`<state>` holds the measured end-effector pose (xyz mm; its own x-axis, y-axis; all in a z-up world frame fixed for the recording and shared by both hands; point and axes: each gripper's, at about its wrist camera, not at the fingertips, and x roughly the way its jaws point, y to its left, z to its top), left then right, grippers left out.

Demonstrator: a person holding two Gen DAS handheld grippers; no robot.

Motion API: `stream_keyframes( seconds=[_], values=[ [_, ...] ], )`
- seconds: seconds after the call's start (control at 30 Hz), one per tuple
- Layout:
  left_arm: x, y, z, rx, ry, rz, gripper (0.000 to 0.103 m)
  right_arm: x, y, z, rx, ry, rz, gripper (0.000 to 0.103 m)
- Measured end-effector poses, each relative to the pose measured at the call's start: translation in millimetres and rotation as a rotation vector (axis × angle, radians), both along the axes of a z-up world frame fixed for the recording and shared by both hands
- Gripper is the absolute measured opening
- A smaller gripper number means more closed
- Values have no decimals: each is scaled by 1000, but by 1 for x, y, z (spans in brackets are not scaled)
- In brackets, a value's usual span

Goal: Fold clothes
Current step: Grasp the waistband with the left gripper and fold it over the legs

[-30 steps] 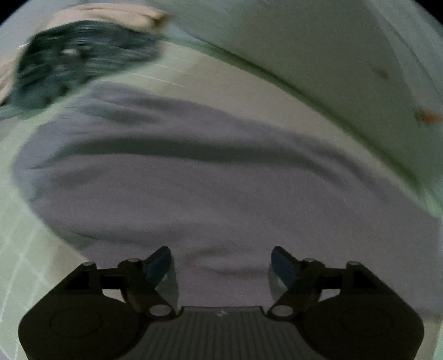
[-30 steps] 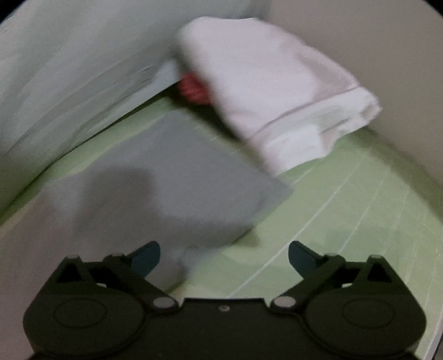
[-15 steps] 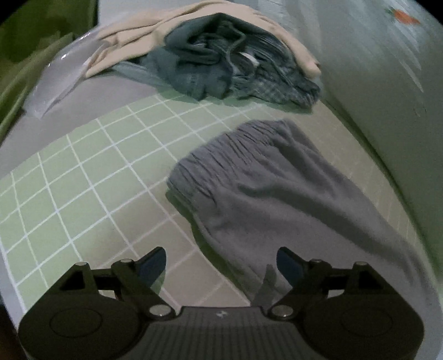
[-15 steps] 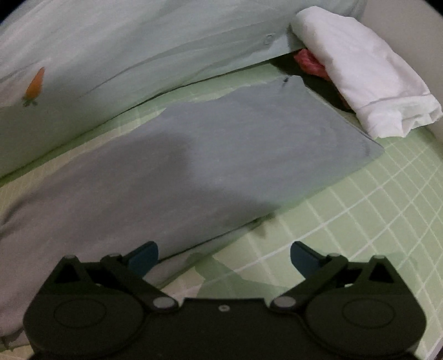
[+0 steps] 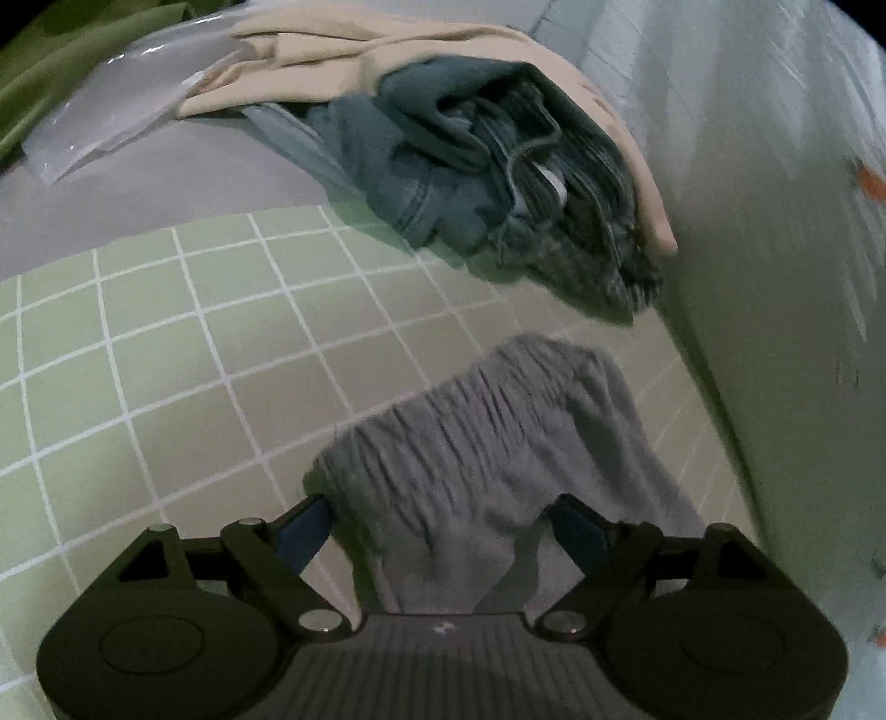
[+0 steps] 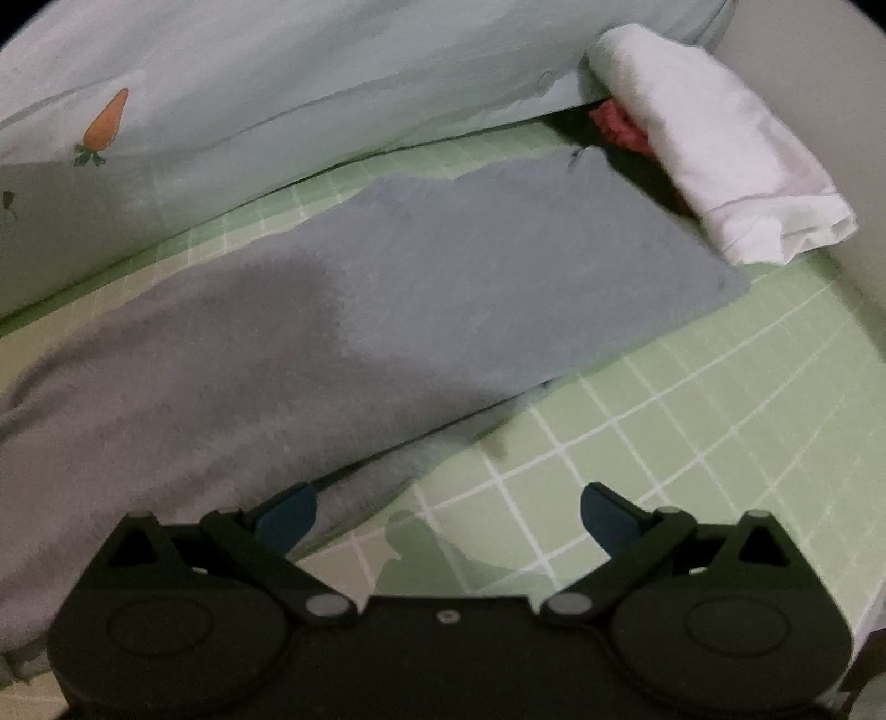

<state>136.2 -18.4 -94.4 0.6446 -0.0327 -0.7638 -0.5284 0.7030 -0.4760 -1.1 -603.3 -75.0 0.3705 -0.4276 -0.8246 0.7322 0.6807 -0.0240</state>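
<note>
lining up on the grey trousers — they lie stretched long on the green checked sheet, already doubled leg on leg by the look of the stacked edges. elastic waistband sits at the left gripper, leg hems near the white folded cloth in the right wrist view. could be just before the next lengthwise fold or a pause after the last one, can't tell which.

doing it well, as a judgement: take both layers at the waistband together, not only the top one, and keep the two ends square so the edges stack. thin knit slides on itself, so a shallow bite will likely drop a layer. keep the fold off the pale quilt with carrot print just beside the far edge, and away from the blue-green heap of clothes beyond the waistband.

fingers: left gripper jaws spread wide, waistband bunched between the blue pads, cloth touching or very near the left pad, nothing pinched. right gripper also wide open — its left pad sits over the near edge of the trousers, right pad over bare sheet, holding nothing. whether that pad touches the cloth is not clear, view is a bit blurred.

also there: beige garment over the heap, clear plastic bag far left, something red tucked under the white cloth.
</note>
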Motion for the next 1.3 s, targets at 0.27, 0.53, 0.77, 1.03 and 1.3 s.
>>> stream_keyframes(
  seconds=[0.27,0.53,0.77,1.03,1.3],
  values=[
    [8,22,0,-44,8,42,20,-18,-12,3,-10,-1,-103,103],
    [15,75,18,69,-17,134,17,-33,-12,-1,-6,-10,-128,103],
    [21,68,53,128,-115,73,17,-42,-22,-13,37,-21,-181,103],
    [35,-17,81,139,-211,-133,17,-26,-31,-13,48,-80,-116,103],
    [31,-153,86,153,-257,-438,16,-22,-54,-14,52,-105,-75,103]
  ],
)
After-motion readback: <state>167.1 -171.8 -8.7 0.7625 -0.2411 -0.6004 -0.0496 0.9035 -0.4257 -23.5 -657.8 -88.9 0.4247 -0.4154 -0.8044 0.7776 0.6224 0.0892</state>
